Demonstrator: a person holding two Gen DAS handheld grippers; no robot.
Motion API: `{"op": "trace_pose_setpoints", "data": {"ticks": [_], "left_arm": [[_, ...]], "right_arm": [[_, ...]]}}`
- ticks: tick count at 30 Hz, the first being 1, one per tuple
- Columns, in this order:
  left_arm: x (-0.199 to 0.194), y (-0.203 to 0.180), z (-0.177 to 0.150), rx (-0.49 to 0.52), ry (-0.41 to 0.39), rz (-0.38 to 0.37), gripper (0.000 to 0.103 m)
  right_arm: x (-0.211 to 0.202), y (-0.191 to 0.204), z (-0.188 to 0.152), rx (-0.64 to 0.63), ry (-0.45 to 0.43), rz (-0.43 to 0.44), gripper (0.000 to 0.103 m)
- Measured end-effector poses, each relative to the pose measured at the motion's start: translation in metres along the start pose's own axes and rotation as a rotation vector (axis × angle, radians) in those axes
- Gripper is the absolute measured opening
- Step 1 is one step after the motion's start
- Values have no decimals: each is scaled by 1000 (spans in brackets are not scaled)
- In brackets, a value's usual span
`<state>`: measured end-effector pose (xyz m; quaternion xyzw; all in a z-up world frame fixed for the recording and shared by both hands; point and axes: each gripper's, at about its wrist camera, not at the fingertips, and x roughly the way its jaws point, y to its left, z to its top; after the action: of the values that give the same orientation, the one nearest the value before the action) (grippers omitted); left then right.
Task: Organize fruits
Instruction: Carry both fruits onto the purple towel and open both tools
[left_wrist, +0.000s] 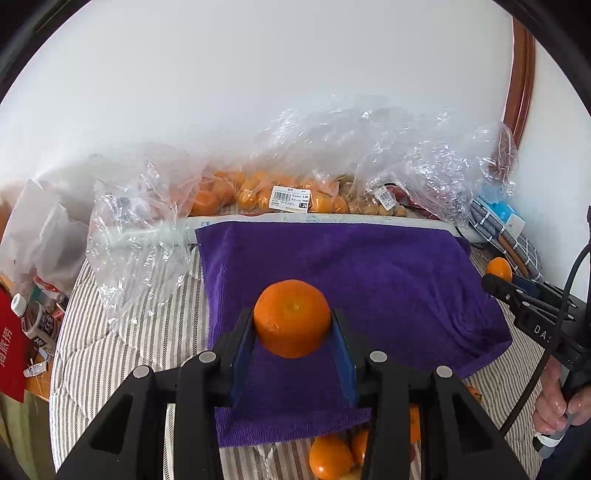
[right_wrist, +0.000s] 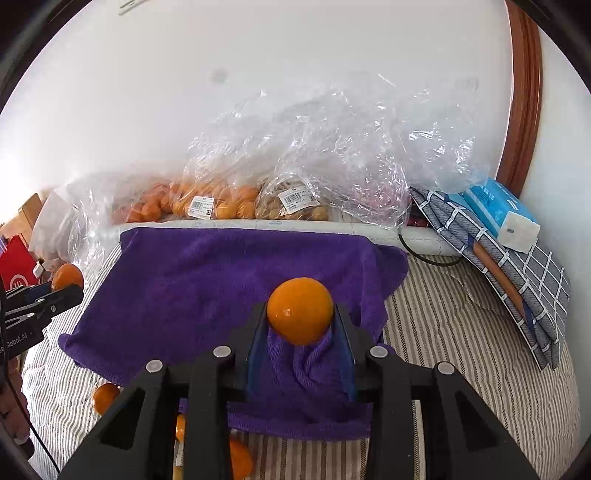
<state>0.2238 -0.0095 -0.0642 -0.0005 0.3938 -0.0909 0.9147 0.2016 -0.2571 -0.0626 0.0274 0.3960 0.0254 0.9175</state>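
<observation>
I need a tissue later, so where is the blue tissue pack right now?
In the right wrist view the blue tissue pack lies far right, atop the checked grey cloth, against the wall beside the clear plastic bags.

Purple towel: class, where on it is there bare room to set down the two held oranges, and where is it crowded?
Free: the purple towel middle, between both grippers and the bagged fruit. Crowded: near edge, loose oranges.
</observation>
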Motion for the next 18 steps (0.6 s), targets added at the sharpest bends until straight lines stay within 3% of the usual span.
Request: {"op": "trace_pose_setpoints", "data": {"ticks": [8, 18], "left_arm": [[38, 6, 5, -23, 56, -1, 38], [65, 11, -2, -33, 130, 23, 39]], "right_arm": [[52, 4, -5, -7, 65, 5, 34], [70, 6, -12, -21, 113, 6, 34]]}}
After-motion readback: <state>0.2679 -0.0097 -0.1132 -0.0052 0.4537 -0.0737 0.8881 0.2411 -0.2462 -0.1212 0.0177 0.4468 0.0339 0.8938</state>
